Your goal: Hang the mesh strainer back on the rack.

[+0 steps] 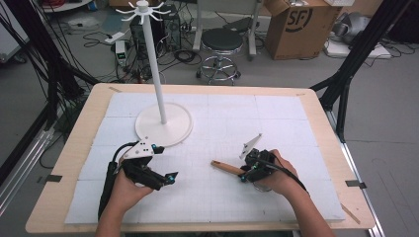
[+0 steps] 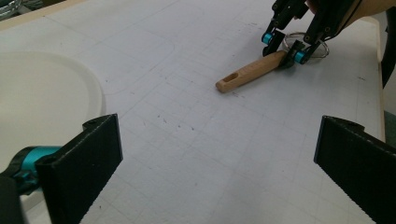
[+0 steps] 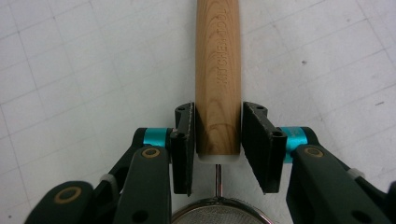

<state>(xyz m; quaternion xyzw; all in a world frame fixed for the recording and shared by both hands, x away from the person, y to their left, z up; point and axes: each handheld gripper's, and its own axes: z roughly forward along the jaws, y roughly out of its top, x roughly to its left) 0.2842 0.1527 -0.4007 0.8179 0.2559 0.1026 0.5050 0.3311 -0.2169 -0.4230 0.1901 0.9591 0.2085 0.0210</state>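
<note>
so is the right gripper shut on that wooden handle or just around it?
Shut on it. In the right gripper view both pads of the right gripper press the sides of the wooden handle, no gap showing.

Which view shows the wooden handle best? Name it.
The right gripper view: the wooden handle runs close up between the fingers. The left gripper view shows its slotted end farther off; the high view shows it small.

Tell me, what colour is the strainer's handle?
Light brown wood handle, seen best in the right gripper view.
</note>
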